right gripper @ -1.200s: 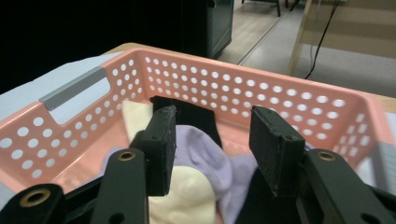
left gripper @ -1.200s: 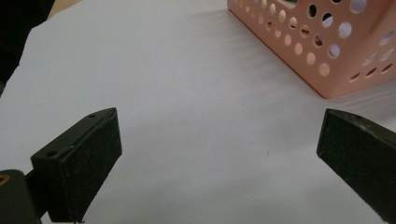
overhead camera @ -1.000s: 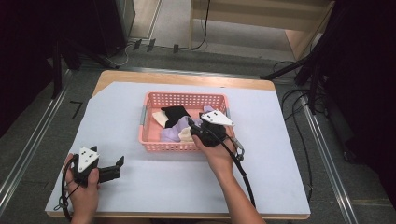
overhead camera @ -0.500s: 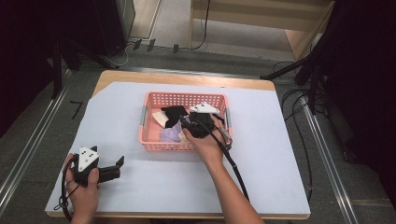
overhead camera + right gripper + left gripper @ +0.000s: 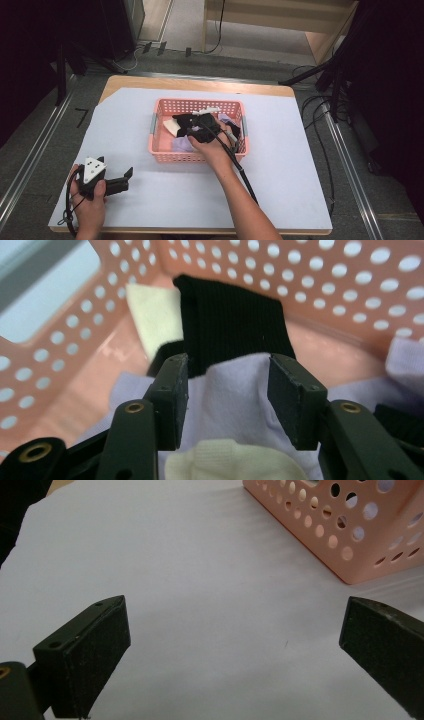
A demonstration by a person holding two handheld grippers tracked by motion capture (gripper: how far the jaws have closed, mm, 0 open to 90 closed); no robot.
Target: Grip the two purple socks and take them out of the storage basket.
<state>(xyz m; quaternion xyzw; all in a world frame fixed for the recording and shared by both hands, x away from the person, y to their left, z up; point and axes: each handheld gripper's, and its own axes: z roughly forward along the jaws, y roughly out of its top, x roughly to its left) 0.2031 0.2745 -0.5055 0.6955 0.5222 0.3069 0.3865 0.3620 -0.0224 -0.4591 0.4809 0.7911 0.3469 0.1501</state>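
Note:
A pink perforated basket (image 5: 197, 103) stands in the middle of the white-covered table and holds socks. My right gripper (image 5: 198, 123) reaches down into it. In the right gripper view its jaws (image 5: 227, 365) stand partly open on either side of a lavender sock (image 5: 230, 390), whose fabric lies between the pads. A black ribbed sock (image 5: 230, 325) lies just beyond, a cream one (image 5: 155, 315) to the left, and a white one (image 5: 225, 460) beneath the jaws. My left gripper (image 5: 125, 179) rests open on the table at the front left, nothing between its jaws (image 5: 235, 615).
The basket's corner (image 5: 350, 545) lies ahead and right of the left gripper. A white sheet (image 5: 300, 165) covers the table on all sides of the basket. The right gripper's cable (image 5: 242, 172) trails along the forearm. Cables lie on the floor at the right.
My right gripper has moved left and dipped deeper into the basket, onto the socks. The left gripper has stayed in place.

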